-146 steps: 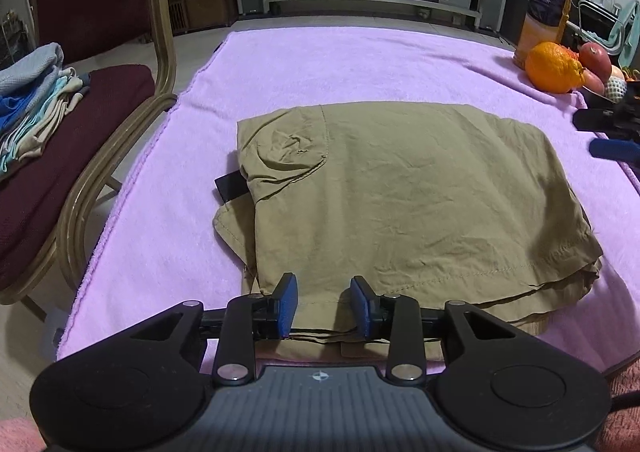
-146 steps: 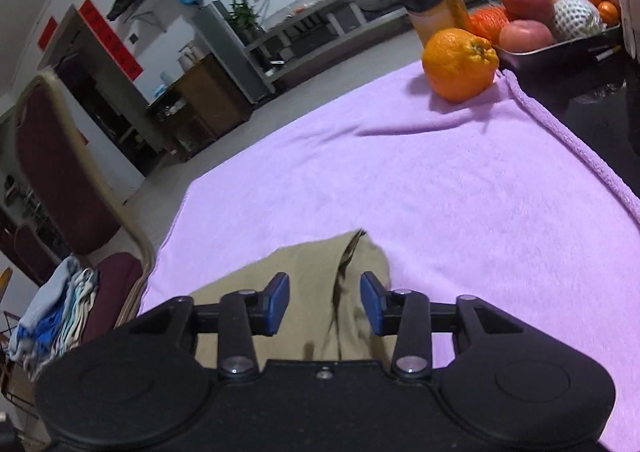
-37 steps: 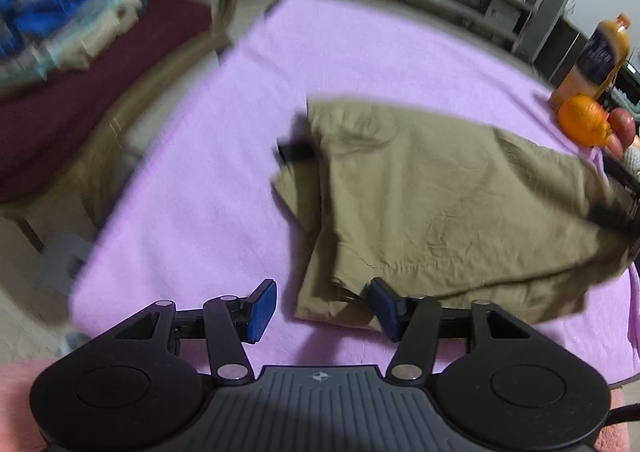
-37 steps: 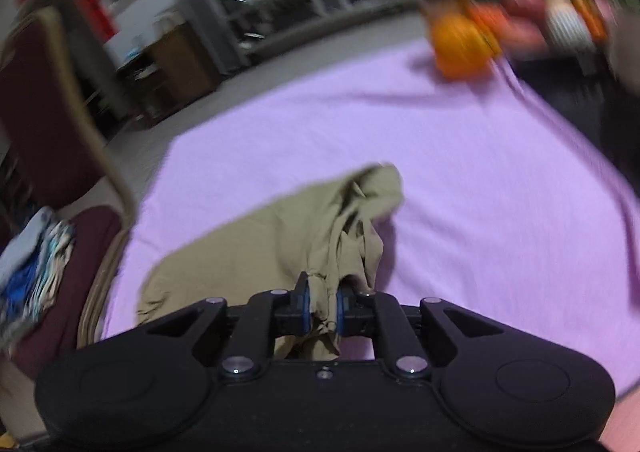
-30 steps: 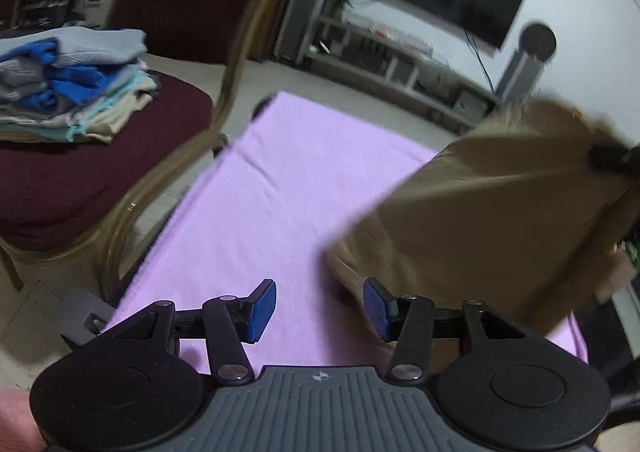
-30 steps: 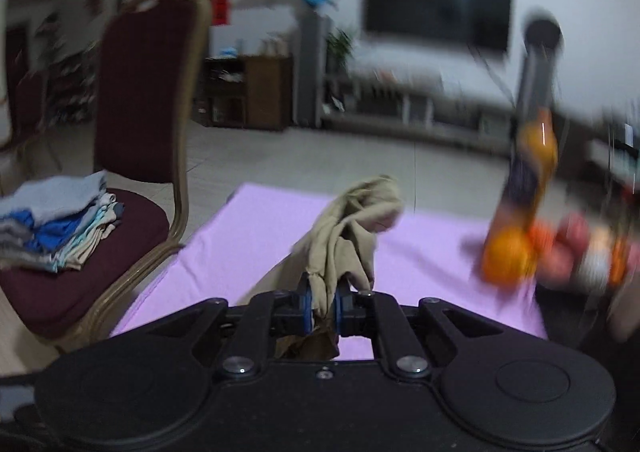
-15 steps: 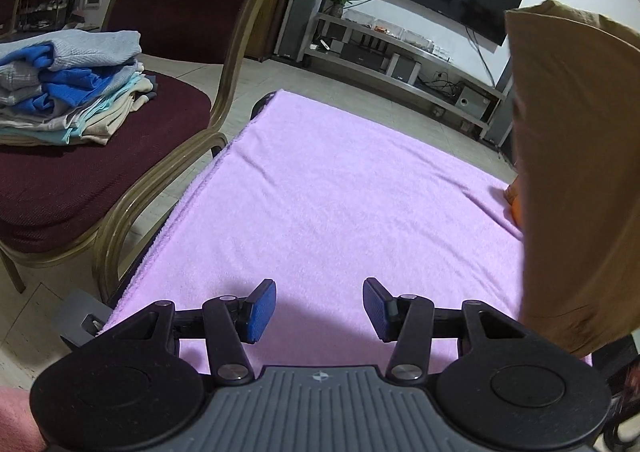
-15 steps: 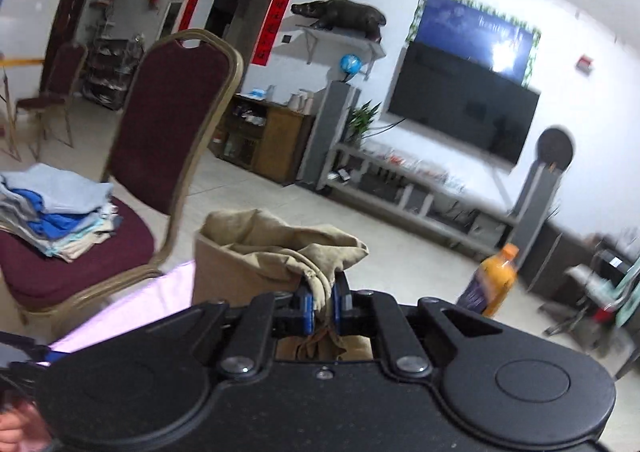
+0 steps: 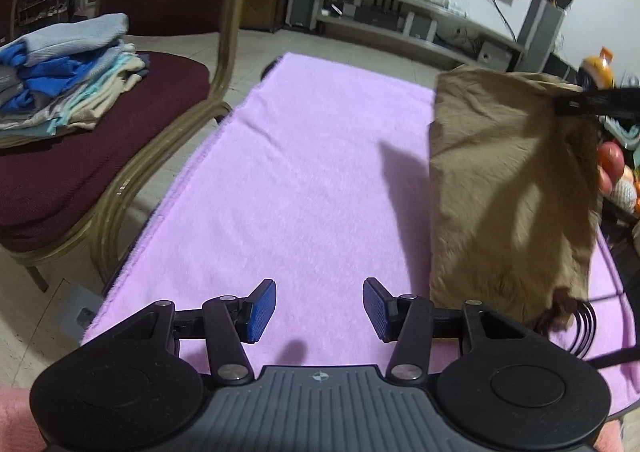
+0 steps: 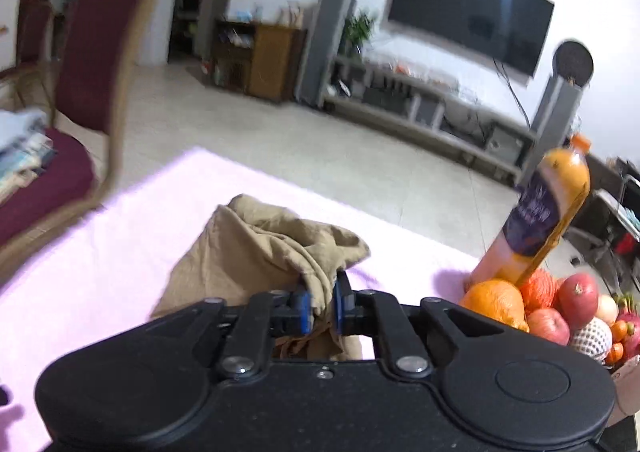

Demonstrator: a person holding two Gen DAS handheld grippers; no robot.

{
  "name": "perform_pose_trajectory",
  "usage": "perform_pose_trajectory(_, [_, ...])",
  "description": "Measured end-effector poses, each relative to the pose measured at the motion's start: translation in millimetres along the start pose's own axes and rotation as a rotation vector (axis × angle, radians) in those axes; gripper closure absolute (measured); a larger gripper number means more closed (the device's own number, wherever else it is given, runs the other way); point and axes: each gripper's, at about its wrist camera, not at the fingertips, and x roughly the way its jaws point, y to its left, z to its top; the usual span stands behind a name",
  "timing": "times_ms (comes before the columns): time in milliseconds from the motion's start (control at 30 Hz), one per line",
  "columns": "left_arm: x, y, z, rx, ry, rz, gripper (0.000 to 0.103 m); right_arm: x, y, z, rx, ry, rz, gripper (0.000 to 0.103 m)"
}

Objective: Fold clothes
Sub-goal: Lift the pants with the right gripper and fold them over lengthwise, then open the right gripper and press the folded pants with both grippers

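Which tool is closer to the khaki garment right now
Right. The right tool has the khaki garment bunched between its jaws, which have just been opening. The left tool is open over the pink towel, beside it.

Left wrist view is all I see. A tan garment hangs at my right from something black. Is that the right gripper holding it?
Observer: Yes. The right gripper has a bunched fold of the garment between its jaws. They have just been opening slightly, yet the pads press on the cloth.
Operator: What stands past it on that side?
Observer: A juice bottle, upright, with an orange at its foot.
Operator: Does the orange touch the garment?
Observer: No. Bare towel shows between them.
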Motion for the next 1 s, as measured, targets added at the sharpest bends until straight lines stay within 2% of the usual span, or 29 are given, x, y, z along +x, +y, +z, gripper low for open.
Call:
perform_pose_trajectory(33, [2.7, -5.3, 2.4, 0.012, 0.005, -0.002, 0.054, 12.5, -1.0, -0.5, 0.010, 0.037, -0.025, 0.062])
perform_pose_trajectory(133, [5.2, -19.8, 4.4, 0.055, 0.005, -0.010, 0.054, 21.4, -20.0, -7.5, 0.095, 0.111, -0.059, 0.060])
perform_pose_trajectory(200, [6.2, -28.6, 4.8, 0.078, 0.008, -0.017, 0.054, 10.3, -40.9, -15.6, 0.176, 0.147, -0.013, 0.056])
perform_pose_trajectory(267, [6.6, -36.1, 4.4, 0.095, 0.014, -0.026, 0.054, -6.1, -64.6, -26.5, 0.280, 0.196, 0.055, 0.050])
perform_pose_trajectory(367, [9.0, -42.3, 9.9, 0.092, 0.036, -0.075, 0.052, -33.6, -96.7, -52.0, 0.508, 0.277, 0.226, 0.043])
perform_pose_trajectory(433, [14.6, -42.3, 20.8, 0.044, 0.080, -0.146, 0.047, -48.0, -108.8, -74.8, 0.649, 0.306, 0.347, 0.035])
perform_pose_trajectory(500, [22.9, -41.8, 34.4, -0.016, 0.132, -0.218, 0.040, -55.5, -113.0, -104.0, 0.771, 0.338, 0.417, 0.032])
perform_pose_trajectory(533, [28.1, -43.3, 41.2, -0.034, 0.150, -0.241, 0.036, -54.7, -113.6, -118.2, 0.818, 0.351, 0.439, 0.032])
perform_pose_trajectory(600, [40.8, -49.6, 52.4, -0.037, 0.163, -0.228, 0.034, -44.6, -112.2, -145.2, 0.885, 0.371, 0.463, 0.032])
perform_pose_trajectory(700, [66.3, -56.0, 57.7, -0.029, 0.188, -0.173, 0.034, -18.8, -112.6, -179.1, 0.968, 0.393, 0.440, 0.032])
perform_pose_trajectory(767, [80.1, -54.4, 51.5, -0.053, 0.219, -0.171, 0.035, -2.6, -113.6, -195.6, 0.999, 0.392, 0.430, 0.032])
perform_pose_trajectory(833, [90.9, -52.1, 43.7, -0.093, 0.251, -0.200, 0.035, 8.7, -115.5, -205.5, 1.025, 0.385, 0.445, 0.032])
perform_pose_trajectory(967, [100.0, -52.5, 39.5, -0.124, 0.265, -0.264, 0.035, 19.2, -113.3, -213.6, 1.040, 0.356, 0.524, 0.033])
perform_pose_trajectory(1000, [100.9, -54.3, 39.6, -0.123, 0.268, -0.282, 0.039, 20.6, -112.4, -213.7, 1.047, 0.350, 0.545, 0.042])
